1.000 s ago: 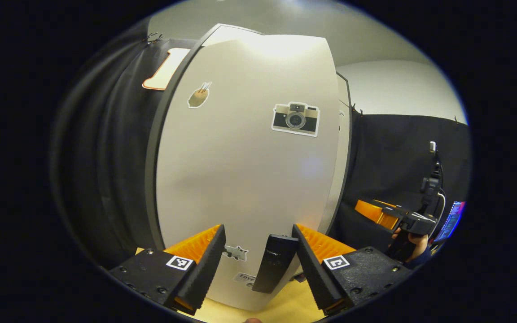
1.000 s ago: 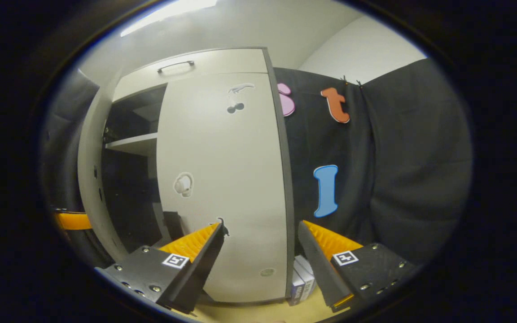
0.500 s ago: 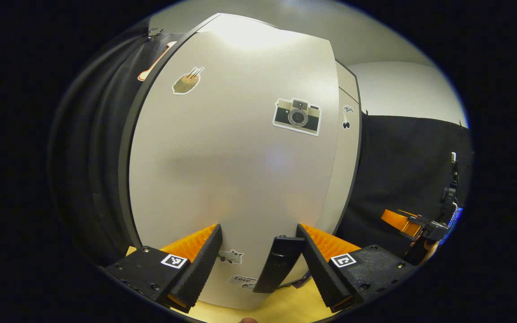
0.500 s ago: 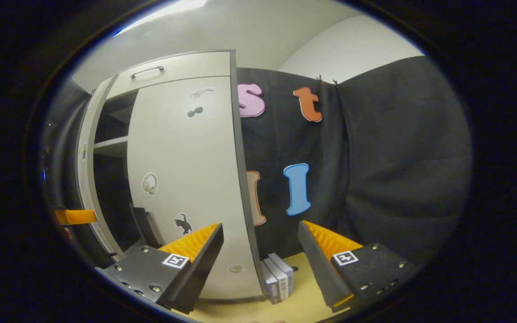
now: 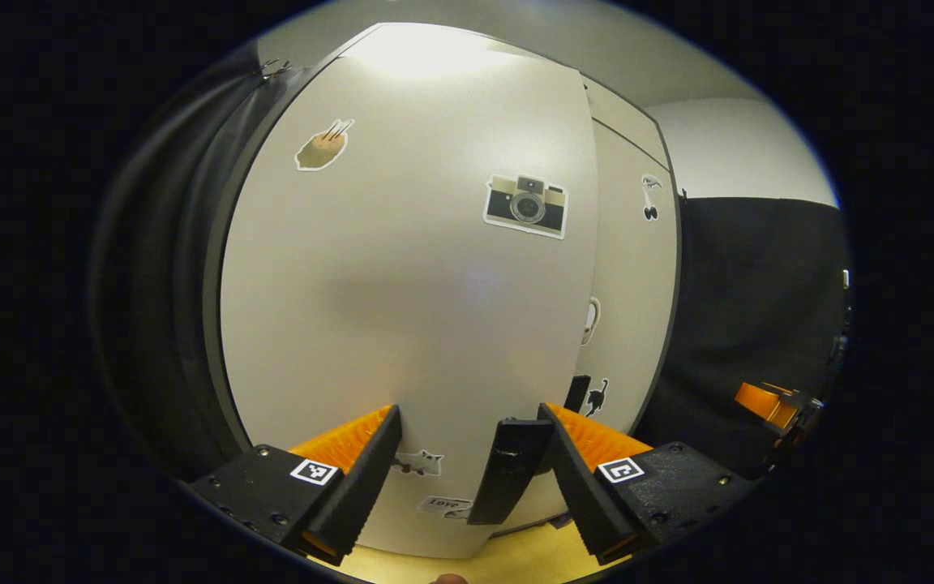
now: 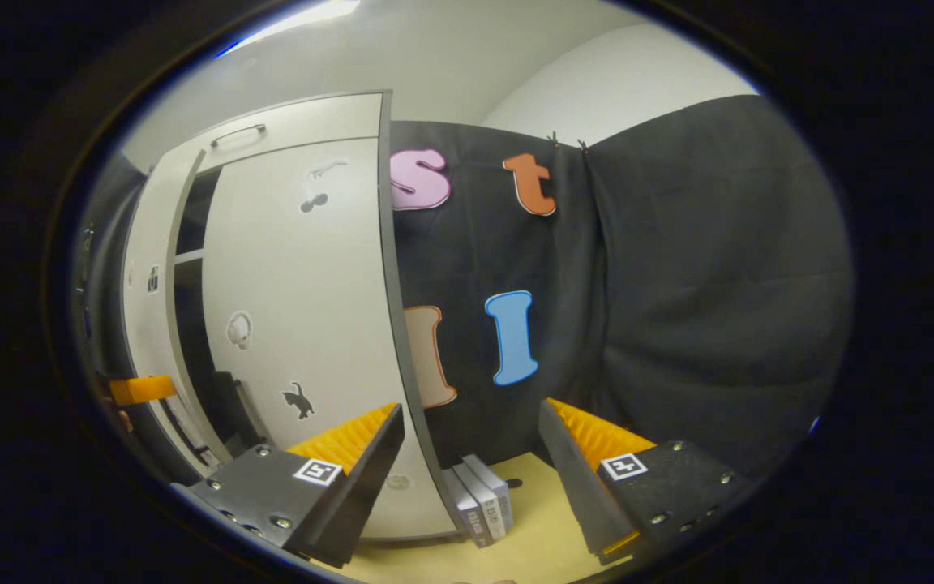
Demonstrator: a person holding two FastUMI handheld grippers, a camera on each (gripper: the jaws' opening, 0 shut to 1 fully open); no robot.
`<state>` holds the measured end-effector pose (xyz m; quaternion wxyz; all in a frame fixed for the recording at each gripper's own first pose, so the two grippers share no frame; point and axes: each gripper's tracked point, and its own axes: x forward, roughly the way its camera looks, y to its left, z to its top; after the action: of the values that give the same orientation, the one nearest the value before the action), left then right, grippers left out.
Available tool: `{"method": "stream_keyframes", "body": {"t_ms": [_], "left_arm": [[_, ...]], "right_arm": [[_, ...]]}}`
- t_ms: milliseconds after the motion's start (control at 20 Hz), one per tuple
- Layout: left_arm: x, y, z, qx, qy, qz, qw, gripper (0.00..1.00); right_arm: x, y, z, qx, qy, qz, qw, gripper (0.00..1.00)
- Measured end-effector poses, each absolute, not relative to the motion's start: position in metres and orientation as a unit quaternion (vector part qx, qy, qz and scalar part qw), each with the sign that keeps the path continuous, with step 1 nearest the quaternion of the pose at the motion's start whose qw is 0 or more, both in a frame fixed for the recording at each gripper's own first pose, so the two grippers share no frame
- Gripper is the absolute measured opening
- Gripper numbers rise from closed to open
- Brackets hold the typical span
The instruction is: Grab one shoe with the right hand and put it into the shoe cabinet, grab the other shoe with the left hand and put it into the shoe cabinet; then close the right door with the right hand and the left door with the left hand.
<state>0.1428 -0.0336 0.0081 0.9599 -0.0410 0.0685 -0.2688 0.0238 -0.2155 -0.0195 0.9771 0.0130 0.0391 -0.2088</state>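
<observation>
Left gripper (image 5: 467,454) right up against the shoe cabinet's left door (image 5: 402,308), jaws spread wide, pinching nothing. Between the fingers, low on the door: a dark vertical door handle (image 5: 509,470), close to the inner side of the right-hand finger; contact cannot be told. Stickers on that door: a camera sticker (image 5: 525,205) high on its right half, a brownish sticker (image 5: 321,146) at upper left, a small grey animal sticker (image 5: 418,463) and a lettered sticker (image 5: 444,506) near the bottom edge. To the right and beyond the door's edge, the right door (image 5: 629,308), with a cherry sticker (image 5: 650,195) and a black cat sticker (image 5: 597,397). Far right, small at the margin: the other gripper (image 5: 775,405). Pale yellow floor (image 5: 516,560) below.

Right gripper (image 6: 471,454) drawn off from the cabinet, jaws likewise spread, empty between them. In the right gripper view, the right door (image 6: 297,324) swung nearly flush with the shoe cabinet (image 6: 313,122), its dark edge facing the camera; a dark gap left beside it, a shelf edge (image 6: 190,257) visible inside. A bar handle (image 6: 236,134) on the panel above the doors. Left door (image 6: 147,268) seen edge-on at far left, not yet fully closed, with the left gripper (image 6: 139,390) beside it. Small boxes (image 6: 479,503) standing on the floor just beside the cabinet's right bottom corner. Shoes not discernible; cabinet interior too dark to tell.
</observation>
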Motion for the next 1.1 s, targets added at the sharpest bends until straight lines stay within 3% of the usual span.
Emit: {"method": "stream_keyframes", "body": {"t_ms": [650, 950, 1000, 1100], "left_arm": [[0.148, -0.045, -0.001, -0.042, 0.066, -0.264, 0.961, 1.00], [0.148, -0.048, -0.005, -0.079, 0.084, -0.278, 0.954, 0.96], [0.148, -0.048, -0.004, -0.076, 0.084, -0.278, 0.954, 0.97], [0.145, -0.048, -0.004, -0.078, 0.092, -0.276, 0.954, 0.97]], "right_arm": [[0.011, -0.238, -0.023, 0.021, 0.041, -0.229, 0.972, 1.00], [0.012, -0.231, -0.016, 0.020, 0.037, -0.217, 0.975, 1.00], [0.013, -0.227, -0.014, 0.021, 0.037, -0.212, 0.976, 0.96], [0.014, -0.216, -0.011, 0.023, 0.036, -0.199, 0.979, 1.00]]}}
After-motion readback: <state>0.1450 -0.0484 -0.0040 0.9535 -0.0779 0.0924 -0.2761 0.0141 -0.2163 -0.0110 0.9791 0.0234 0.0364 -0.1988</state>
